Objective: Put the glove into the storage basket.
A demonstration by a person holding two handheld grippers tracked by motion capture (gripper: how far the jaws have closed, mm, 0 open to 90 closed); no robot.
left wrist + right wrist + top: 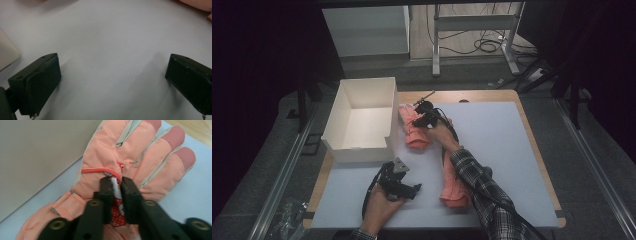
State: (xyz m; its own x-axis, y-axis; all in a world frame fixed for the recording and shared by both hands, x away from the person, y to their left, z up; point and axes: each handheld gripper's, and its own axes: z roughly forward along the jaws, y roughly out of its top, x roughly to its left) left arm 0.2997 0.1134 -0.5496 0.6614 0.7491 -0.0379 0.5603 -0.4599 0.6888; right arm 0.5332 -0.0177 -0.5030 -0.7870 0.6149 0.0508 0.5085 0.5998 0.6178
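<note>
A peach-pink glove (416,134) lies flat on the white mat beside the box, its fingers pointing away from me. My right gripper (424,116) sits over the glove's back. In the right gripper view the glove (140,157) spreads out ahead, and my right gripper (117,182) is shut on a fold of fabric at the cartoon patch. A second pink glove (454,184) lies nearer me, partly under the plaid sleeve. My left gripper (405,188) rests low over the mat near the front, and the left gripper view has it (112,61) open over bare mat.
An open white box (361,120) stands on the table's left, its wall (37,152) close beside the held glove. The white mat (497,150) covers a wooden table. Beyond the table are desk legs and cables on the floor.
</note>
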